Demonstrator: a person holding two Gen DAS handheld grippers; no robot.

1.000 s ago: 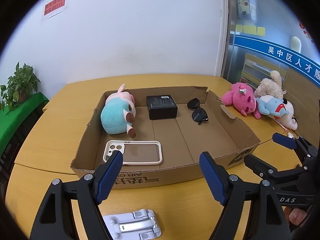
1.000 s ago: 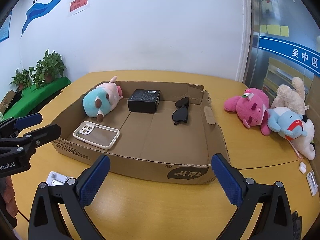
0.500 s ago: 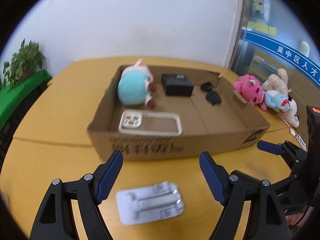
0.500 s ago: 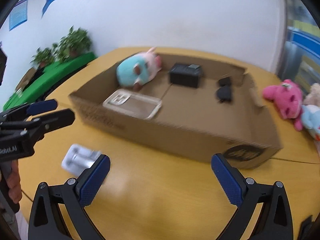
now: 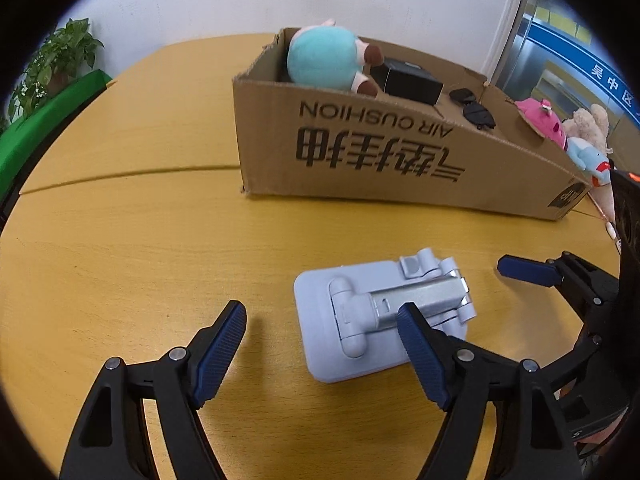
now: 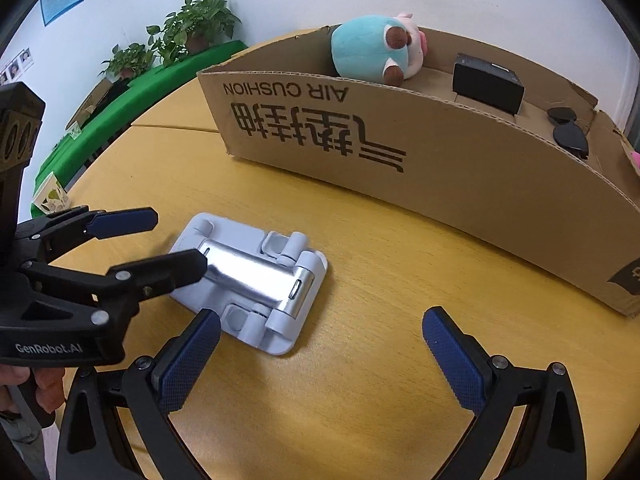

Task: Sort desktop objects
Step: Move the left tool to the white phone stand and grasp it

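Now both spread claws flank the folded phone stand (image 5: 380,312) lying flat.

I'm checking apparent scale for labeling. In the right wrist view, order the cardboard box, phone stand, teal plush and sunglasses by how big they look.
1. cardboard box
2. phone stand, though nearness enlarges it
3. teal plush
4. sunglasses

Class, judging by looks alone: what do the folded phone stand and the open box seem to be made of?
Phone stand: likely matte pale plastic base and hinges, with a brushed metal centre plate, which glints brightly.
Box: brown corrugated cardboard, matte; fluting shows along its cut top edge and black print sits on its wall.
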